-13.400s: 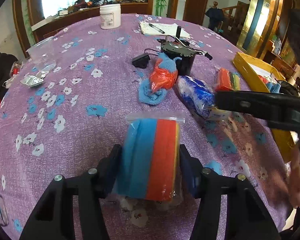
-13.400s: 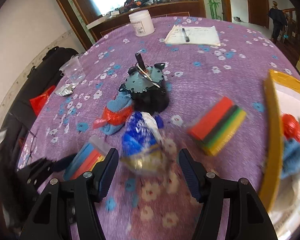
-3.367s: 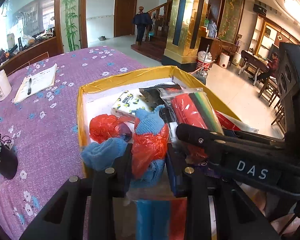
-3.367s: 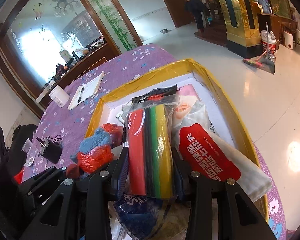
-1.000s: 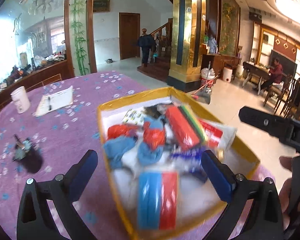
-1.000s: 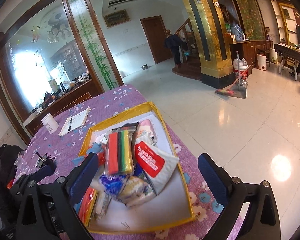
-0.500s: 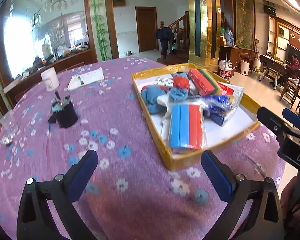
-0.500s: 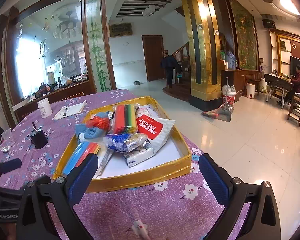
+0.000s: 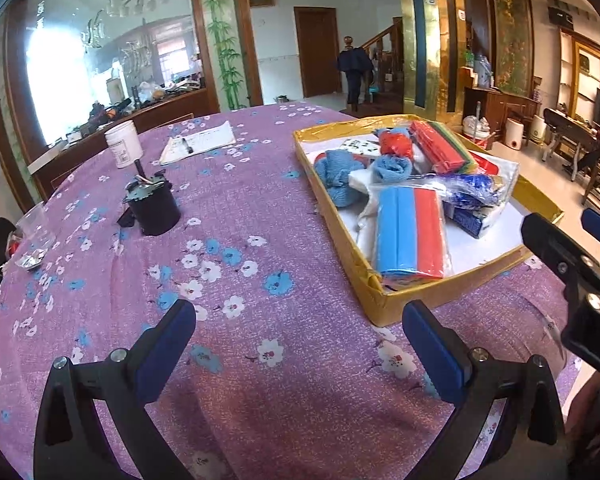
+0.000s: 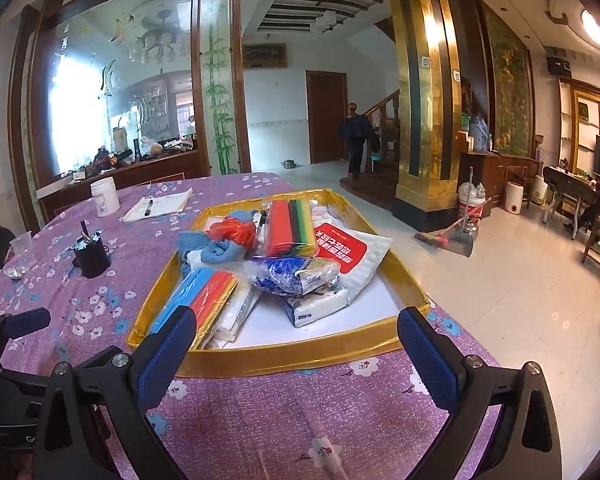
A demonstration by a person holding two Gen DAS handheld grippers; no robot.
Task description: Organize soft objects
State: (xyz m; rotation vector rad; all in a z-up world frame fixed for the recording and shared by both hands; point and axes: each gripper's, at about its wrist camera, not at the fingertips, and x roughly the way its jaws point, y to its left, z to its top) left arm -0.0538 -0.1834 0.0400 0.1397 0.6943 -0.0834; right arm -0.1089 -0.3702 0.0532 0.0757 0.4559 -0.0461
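A: Tray contents? 
B: Gold-edged tray (image 10: 284,354) holds the soft items — blue-and-red sponge pack (image 10: 198,298) at its 7 o'clock corner, rainbow sponge pack (image 10: 291,222) toward 12, knitted blue cloths (image 10: 214,246) at 10, blue printed bag (image 10: 292,272) centre, on a tissue pack (image 10: 320,306).

A: Grippers? 
B: Left gripper (image 9: 298,338) and right gripper (image 10: 296,344) both spread wide, empty — above the purple tablecloth (image 9: 220,264), short of the tray's 6 o'clock rim.

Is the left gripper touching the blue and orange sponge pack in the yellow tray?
Apart. In the left wrist view the left gripper is open over bare tablecloth, while the sponge pack lies inside the yellow tray.
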